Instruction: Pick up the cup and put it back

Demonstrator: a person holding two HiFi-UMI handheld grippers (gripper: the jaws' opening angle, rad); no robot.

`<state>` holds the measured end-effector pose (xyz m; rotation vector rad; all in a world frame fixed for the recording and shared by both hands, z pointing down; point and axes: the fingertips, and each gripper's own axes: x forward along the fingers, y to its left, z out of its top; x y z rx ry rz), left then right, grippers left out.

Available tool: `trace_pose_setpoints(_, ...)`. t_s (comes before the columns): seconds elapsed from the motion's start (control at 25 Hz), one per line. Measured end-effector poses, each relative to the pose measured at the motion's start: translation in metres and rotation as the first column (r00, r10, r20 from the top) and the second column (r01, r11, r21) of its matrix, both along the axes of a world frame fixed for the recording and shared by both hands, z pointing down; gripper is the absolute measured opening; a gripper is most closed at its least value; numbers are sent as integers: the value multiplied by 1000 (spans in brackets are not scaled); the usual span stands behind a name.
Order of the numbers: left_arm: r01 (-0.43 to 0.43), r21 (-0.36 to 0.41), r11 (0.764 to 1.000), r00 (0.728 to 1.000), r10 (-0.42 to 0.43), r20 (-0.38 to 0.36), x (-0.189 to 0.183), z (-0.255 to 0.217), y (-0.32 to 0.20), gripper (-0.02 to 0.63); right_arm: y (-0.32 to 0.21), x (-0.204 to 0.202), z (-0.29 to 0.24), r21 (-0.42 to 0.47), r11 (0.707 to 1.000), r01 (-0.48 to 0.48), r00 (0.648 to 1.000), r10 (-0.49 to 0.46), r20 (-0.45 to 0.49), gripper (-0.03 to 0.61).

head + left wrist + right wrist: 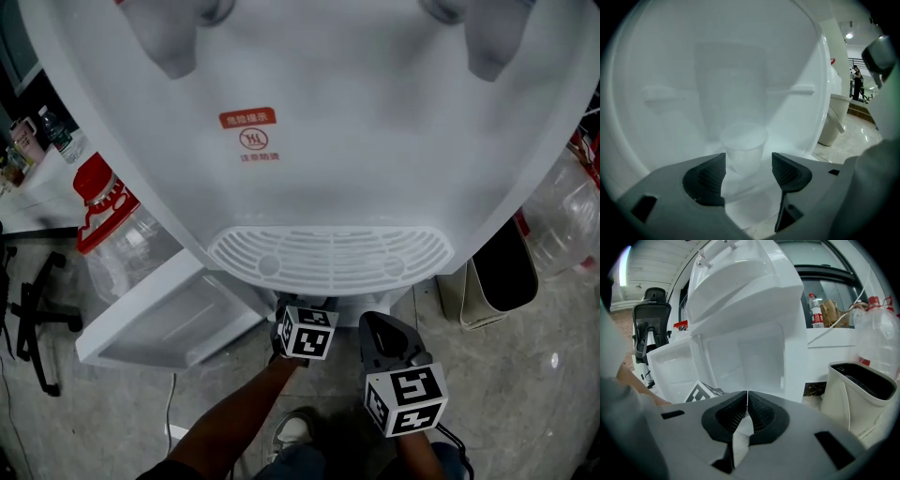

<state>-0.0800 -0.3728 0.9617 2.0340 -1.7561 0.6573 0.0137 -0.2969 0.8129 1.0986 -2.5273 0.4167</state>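
A translucent plastic cup [743,146] stands upright on the white floor inside the dispenser's lower cabinet, seen only in the left gripper view. My left gripper [749,169] is open, its two dark pads on either side of the cup's lower part, and neither visibly presses on it. In the head view only its marker cube [306,330] shows below the dispenser; the jaws and cup are hidden there. My right gripper [747,399] is shut with nothing between its pads. It hangs just right of the left one, outside the cabinet [380,333].
The white water dispenser [309,141] fills the head view, its drip grille [330,255] above my grippers. Its cabinet door [169,323] hangs open to the left. A red-capped water bottle [98,202] stands left, a bin [502,272] right, and a chair base [37,319] at far left.
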Motion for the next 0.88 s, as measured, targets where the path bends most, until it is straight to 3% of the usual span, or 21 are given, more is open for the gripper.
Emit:
trace_pose_setpoints(0.32, -1, 19, 1000, 1000, 2, -13, 2, -36, 36, 298, 10, -5, -19, 22, 1000, 7, 999, -8, 38, 21)
trace_pose_setpoints(0.68, -64, 90, 994, 997, 68, -33, 8, -105, 79, 296, 22, -10, -47, 56, 998, 18, 997, -22, 68, 21)
trace_pose_setpoints(0.88, -104, 126, 987, 993, 111, -48, 8, -149, 105, 251, 31, -11, -67, 66, 998, 19, 995, -26, 100, 21)
